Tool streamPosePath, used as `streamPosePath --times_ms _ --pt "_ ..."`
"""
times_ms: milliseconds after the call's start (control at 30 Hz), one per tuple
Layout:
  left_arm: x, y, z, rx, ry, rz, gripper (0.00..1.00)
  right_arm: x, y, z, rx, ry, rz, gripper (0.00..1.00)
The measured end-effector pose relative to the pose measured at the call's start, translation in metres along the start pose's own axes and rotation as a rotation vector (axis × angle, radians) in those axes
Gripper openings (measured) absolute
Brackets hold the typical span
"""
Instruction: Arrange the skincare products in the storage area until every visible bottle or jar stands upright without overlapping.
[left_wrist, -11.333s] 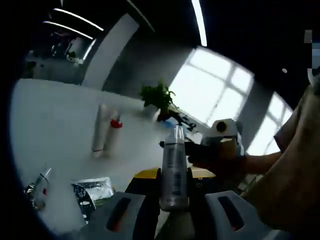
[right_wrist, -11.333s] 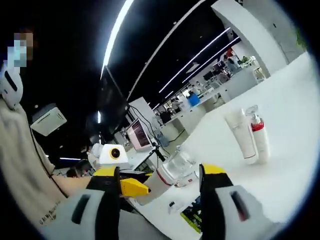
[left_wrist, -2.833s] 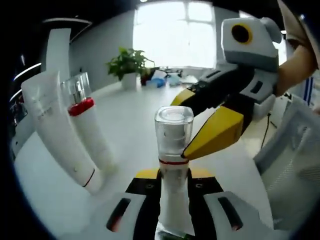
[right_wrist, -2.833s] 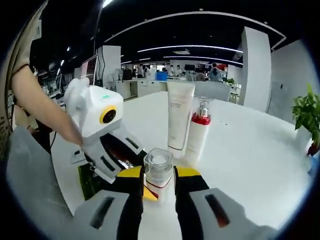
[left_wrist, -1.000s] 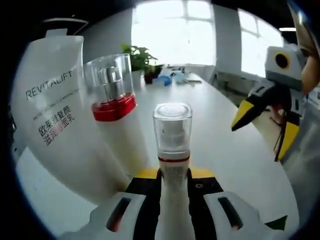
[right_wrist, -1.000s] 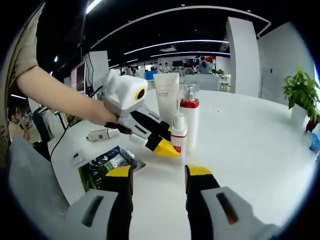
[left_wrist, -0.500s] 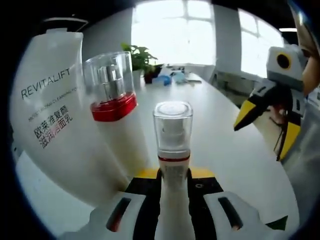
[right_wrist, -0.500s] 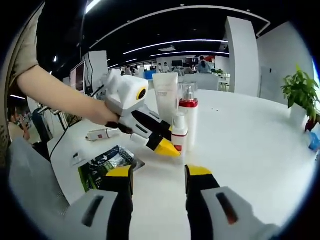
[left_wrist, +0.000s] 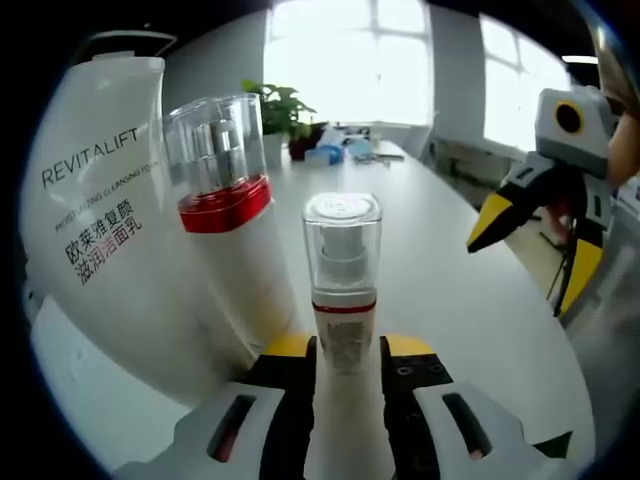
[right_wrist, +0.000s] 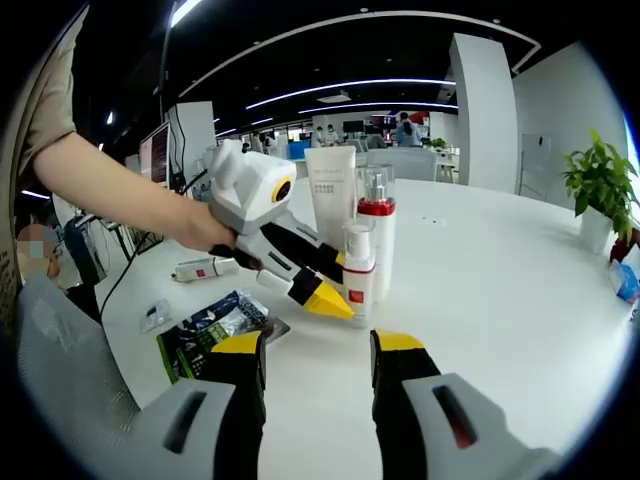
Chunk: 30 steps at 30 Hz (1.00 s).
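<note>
On the white table (right_wrist: 500, 300) a small white bottle (left_wrist: 343, 290) with a clear cap and a thin red band stands upright between my left gripper's (left_wrist: 345, 350) jaws, which are shut on its body. From the right gripper view that bottle (right_wrist: 358, 270) rests on the table with the left gripper (right_wrist: 335, 295) around it. Just behind stand a taller pump bottle (left_wrist: 225, 210) (right_wrist: 377, 235) with a red collar and a white tube (left_wrist: 100, 230) (right_wrist: 330, 200), both upright. My right gripper (right_wrist: 315, 350) hovers open, holding nothing, short of the group, and appears as the right gripper (left_wrist: 535, 255) at the far right.
A dark foil packet (right_wrist: 215, 325), a small clear sachet (right_wrist: 155, 315) and a small white item with red print (right_wrist: 200, 268) lie left of the bottles. A person's arm (right_wrist: 110, 190) holds the left gripper. A potted plant (right_wrist: 600, 190) stands at the table's far side.
The left jaws sit a touch wider around the small bottle and the left view has tilted slightly. The right gripper has stayed open and in place.
</note>
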<state>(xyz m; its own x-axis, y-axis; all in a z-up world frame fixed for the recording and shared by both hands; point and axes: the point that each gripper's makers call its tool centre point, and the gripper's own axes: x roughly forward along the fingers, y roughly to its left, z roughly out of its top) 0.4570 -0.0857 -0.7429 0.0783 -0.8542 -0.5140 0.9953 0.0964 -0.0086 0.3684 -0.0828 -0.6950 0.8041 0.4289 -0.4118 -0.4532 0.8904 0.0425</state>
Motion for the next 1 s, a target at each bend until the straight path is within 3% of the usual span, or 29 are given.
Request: streamPosePath --times_ms 467,1000 --pt "-0.019 -0.009 0.000 -0.029 0.016 0.023 0.33 -0.001 0.008 0.012 -0.008 -0.021 0.014 0.45" --pt "-0.067 -0.020 -0.011 -0.108 0.034 0.122 0.54 -0.003 0.029 0.025 -0.025 -0.033 0.063 0.62"
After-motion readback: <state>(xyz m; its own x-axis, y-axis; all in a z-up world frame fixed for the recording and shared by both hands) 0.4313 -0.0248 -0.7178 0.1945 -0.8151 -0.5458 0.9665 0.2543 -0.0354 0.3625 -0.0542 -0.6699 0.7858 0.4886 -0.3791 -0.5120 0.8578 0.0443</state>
